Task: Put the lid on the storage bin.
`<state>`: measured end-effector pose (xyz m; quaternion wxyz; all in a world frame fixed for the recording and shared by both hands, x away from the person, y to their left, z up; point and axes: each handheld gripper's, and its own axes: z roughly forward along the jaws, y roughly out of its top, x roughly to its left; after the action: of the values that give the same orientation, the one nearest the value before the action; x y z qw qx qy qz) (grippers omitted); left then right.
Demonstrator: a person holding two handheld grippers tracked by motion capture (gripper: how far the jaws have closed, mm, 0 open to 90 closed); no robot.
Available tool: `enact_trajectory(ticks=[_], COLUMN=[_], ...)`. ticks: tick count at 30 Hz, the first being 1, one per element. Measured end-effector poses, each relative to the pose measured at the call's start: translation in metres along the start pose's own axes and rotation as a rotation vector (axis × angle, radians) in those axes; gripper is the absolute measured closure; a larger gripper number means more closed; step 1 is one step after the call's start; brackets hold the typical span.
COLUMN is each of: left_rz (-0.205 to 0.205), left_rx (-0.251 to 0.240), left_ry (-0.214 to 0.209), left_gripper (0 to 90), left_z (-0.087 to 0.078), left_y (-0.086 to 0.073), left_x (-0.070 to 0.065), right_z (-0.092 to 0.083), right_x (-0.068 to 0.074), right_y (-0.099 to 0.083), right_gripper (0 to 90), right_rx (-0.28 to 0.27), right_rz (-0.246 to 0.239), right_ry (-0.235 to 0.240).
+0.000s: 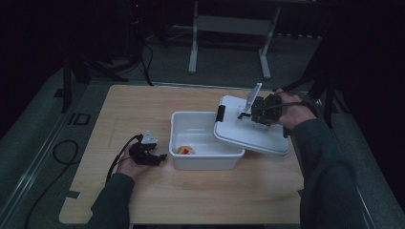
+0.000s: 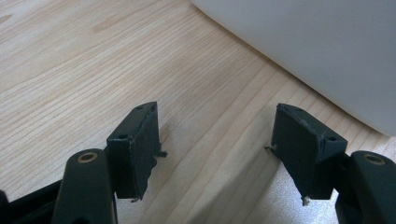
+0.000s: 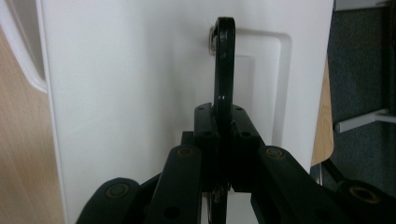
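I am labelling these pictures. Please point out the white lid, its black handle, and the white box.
white lid (image 1: 260, 136), high view, on its flat top.
black handle (image 3: 223, 65), right gripper view, on its upright bar.
white box (image 1: 205, 160), high view, on its front wall.

A dim lab: bare wooden table (image 1: 143, 109), floor cables (image 1: 62, 152), metal stand legs (image 1: 193, 47).

Dark grey-green sleeves; black fingers (image 2: 135, 149) with brass-ringed pivots; black cable (image 1: 117, 157) trailing behind.

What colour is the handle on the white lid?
Black; the handle on the lid shows best in the right gripper view.
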<state>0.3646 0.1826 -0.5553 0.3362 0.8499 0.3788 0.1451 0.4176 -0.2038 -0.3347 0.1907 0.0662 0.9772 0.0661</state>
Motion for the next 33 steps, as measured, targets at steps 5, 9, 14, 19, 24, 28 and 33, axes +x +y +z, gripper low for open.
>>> enact_trajectory(ticks=[5,9,14,19,24,28,33], left_rz=[0.001,0.001,0.001,0.000,0.000,-0.001,0.001], left_rx=[0.000,-0.001,-0.001,-0.002,-0.002,-0.002,-0.001], left_ry=[-0.001,-0.001,0.000,-0.001,-0.001,-0.001,0.000], left_gripper=[32.5,32.5,32.5,32.5,32.5,32.5,32.5], left_z=[0.000,0.000,0.000,0.000,0.000,0.000,0.000], left_y=[0.000,0.000,0.000,0.000,0.000,0.000,0.000], left_x=[0.000,0.000,0.000,0.000,0.000,0.000,0.000], right_z=[0.000,0.001,0.002,0.003,0.004,0.005,0.006], right_x=[0.001,0.002,0.004,0.005,0.006,0.008,0.009], right_y=[0.008,0.015,0.024,0.032,0.037,0.041,0.047], right_gripper=[84.4,84.5,84.4,84.4,84.4,84.4,84.5], right_rx=[-0.009,-0.015,-0.016,-0.019,-0.017,-0.018,-0.021], right_rz=[-0.007,-0.016,-0.031,-0.048,-0.060,-0.066,-0.077], right_ry=[0.001,0.005,0.008,0.011,0.013,0.016,0.019])
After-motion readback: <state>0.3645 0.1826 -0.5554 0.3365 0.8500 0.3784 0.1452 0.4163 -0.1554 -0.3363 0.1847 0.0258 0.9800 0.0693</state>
